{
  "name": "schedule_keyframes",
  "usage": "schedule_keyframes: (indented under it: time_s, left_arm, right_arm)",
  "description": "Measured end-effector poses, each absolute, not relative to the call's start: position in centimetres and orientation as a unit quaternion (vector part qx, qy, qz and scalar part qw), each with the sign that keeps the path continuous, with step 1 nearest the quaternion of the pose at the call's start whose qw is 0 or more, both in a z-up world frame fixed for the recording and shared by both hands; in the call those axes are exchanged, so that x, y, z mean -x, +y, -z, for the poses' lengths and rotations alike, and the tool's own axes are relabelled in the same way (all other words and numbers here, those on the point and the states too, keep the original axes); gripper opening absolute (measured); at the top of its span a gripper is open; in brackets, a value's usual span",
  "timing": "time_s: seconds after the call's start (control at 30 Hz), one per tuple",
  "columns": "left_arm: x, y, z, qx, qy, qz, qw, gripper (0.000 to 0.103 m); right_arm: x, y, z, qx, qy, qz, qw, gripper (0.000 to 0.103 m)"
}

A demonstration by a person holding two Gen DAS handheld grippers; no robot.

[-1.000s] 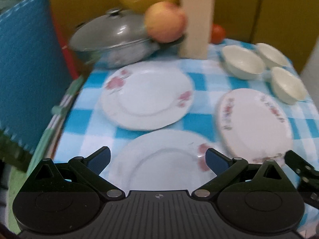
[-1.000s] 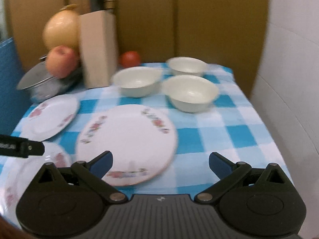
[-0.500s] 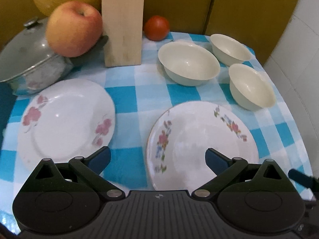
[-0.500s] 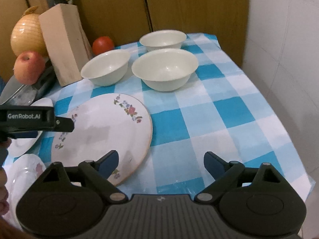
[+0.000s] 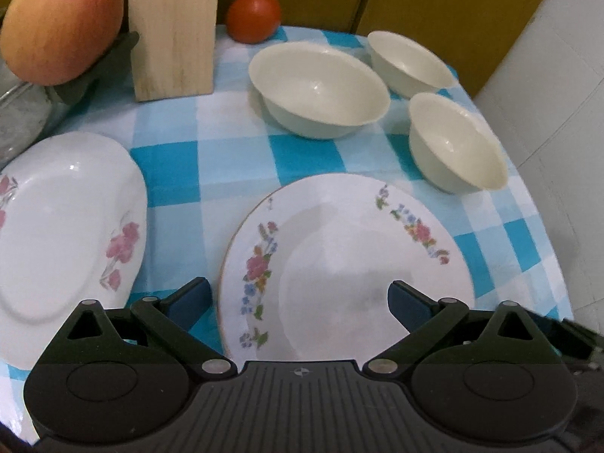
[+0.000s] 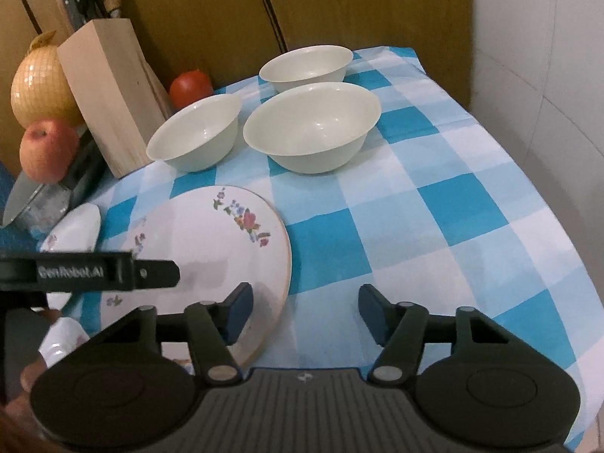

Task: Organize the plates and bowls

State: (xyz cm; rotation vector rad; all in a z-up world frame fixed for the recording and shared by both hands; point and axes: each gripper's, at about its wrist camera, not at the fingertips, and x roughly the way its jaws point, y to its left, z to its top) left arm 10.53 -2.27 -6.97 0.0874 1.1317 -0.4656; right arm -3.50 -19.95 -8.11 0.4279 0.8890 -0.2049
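Observation:
A gold-rimmed floral plate [image 5: 351,264] lies on the blue checked cloth; it also shows in the right wrist view [image 6: 211,249]. My left gripper [image 5: 298,298] is open, hovering over its near edge. My right gripper [image 6: 304,311] is open, its left finger over the plate's right rim. A pink-flowered plate [image 5: 64,226] lies to the left, also seen in the right wrist view [image 6: 75,226]. Three cream bowls stand behind: a large one [image 5: 319,88], a far one [image 5: 409,64] and a right one [image 5: 456,143]. In the right wrist view they are the left bowl [image 6: 196,137], the far bowl [image 6: 305,68] and the nearest bowl [image 6: 311,126].
A wooden knife block [image 6: 107,94], a tomato [image 6: 190,88], an apple [image 6: 47,149] on a pot lid [image 6: 22,196] and an onion [image 6: 39,87] stand at the back left. A white wall [image 6: 547,75] borders the table's right edge. The left gripper's finger [image 6: 113,273] crosses the right wrist view.
My left gripper has swung right and forward from the pink-flowered plates to the gold-rimmed plate. My right gripper has moved closer and narrowed its opening.

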Motion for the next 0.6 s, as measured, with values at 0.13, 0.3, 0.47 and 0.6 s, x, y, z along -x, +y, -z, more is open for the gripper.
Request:
schedule_keyframes:
  time_s: [0.13, 0.3, 0.47, 0.6]
  left_arm:
    - [-10.2, -2.6, 7.2, -0.074, 0.528, 0.204, 0.821, 0.103]
    - [-9.1, -2.9, 7.4, -0.105, 0.525, 0.198, 0.821, 0.103]
    - [-8.6, -2.5, 7.4, -0.115, 0.519, 0.211, 0.821, 0.103]
    - [-8.2, -2.5, 7.3, -0.113, 0.518, 0.215, 0.82, 0.103]
  right_arm:
    - [3.5, -20.2, 8.1, -0.225, 0.425, 0.083, 0.873, 0.045]
    - [3.2, -20.3, 8.2, -0.252, 0.425, 0.053, 0.868, 0.037]
    - [3.3, -20.2, 8.3, -0.255, 0.424, 0.042, 0.868, 0.036]
    - [3.3, -20.7, 8.4, -0.276, 0.424, 0.038, 0.862, 0.033]
